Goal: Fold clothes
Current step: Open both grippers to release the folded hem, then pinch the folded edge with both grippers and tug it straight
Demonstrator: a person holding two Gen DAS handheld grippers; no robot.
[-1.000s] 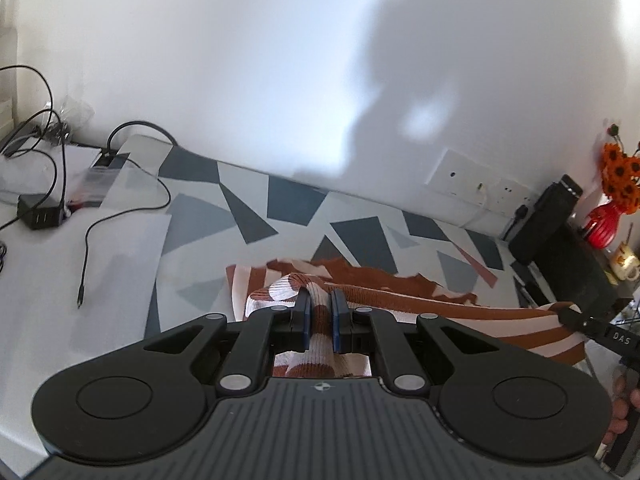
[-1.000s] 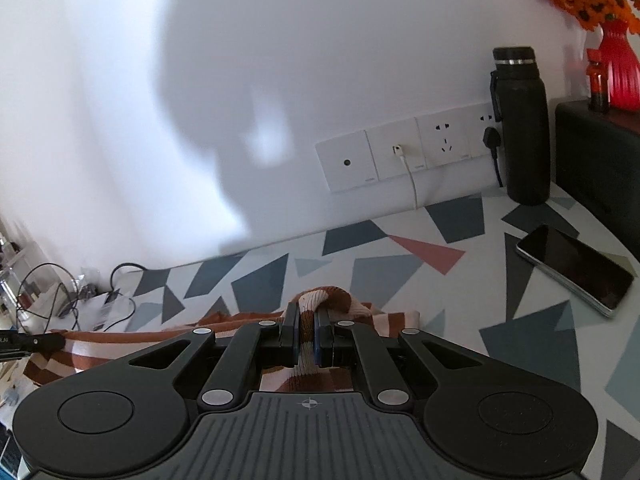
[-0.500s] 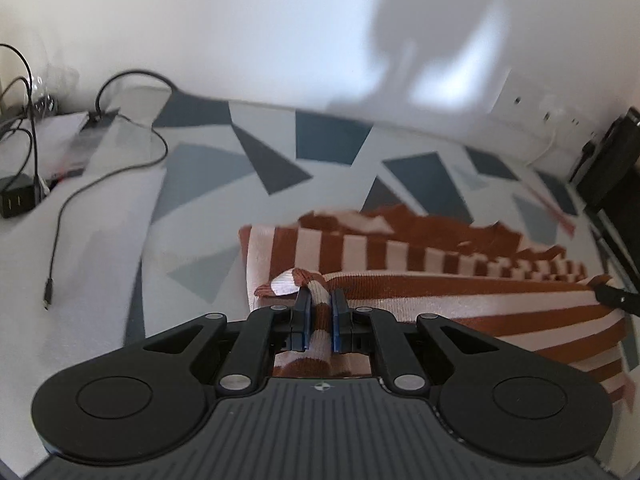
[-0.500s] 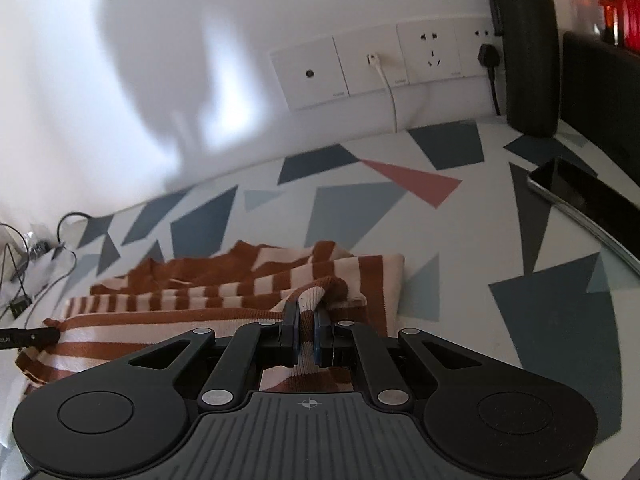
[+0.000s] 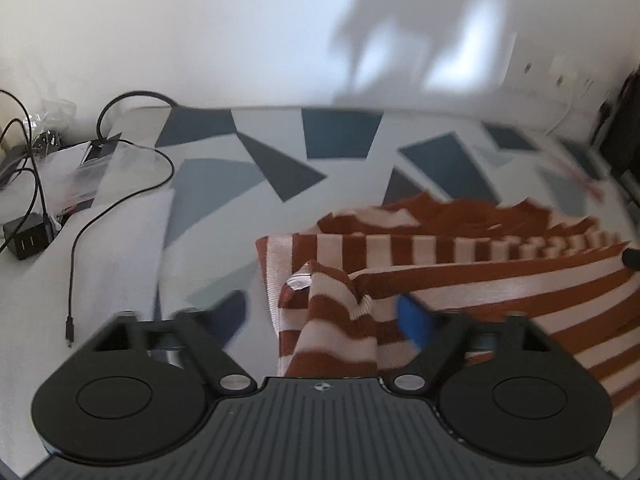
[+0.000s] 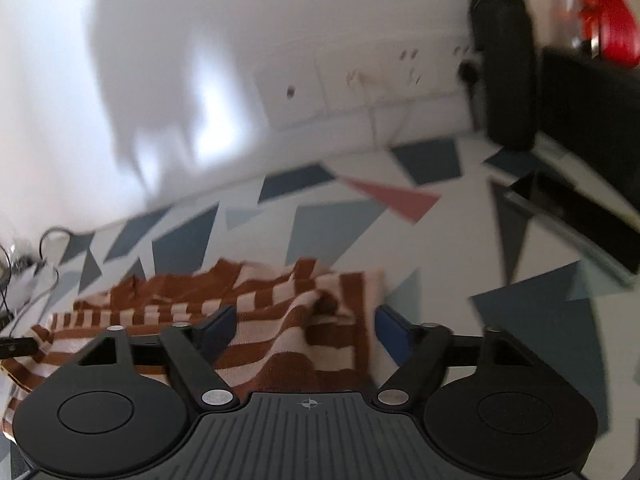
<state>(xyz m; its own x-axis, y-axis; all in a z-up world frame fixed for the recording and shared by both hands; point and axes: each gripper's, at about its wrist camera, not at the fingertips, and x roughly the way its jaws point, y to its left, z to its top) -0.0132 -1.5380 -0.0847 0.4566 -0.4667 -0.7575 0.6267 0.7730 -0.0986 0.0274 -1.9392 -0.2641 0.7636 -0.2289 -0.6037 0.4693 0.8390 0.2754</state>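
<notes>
Both my tongs, left [image 5: 320, 312] and right [image 6: 306, 324], have just sprung open, dropping the pinched corners of the striped sweater [image 5: 460, 276] onto the patterned table [image 5: 208, 184]. Through the blur, this fold looks laid; smoothing probably follows.

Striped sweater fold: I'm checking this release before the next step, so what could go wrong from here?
Both the left gripper and right gripper are open, with a raised hump of the striped sweater between the fingers; pulling back may snag it and undo the fold. The phone lies near the right gripper's sweep.
</notes>
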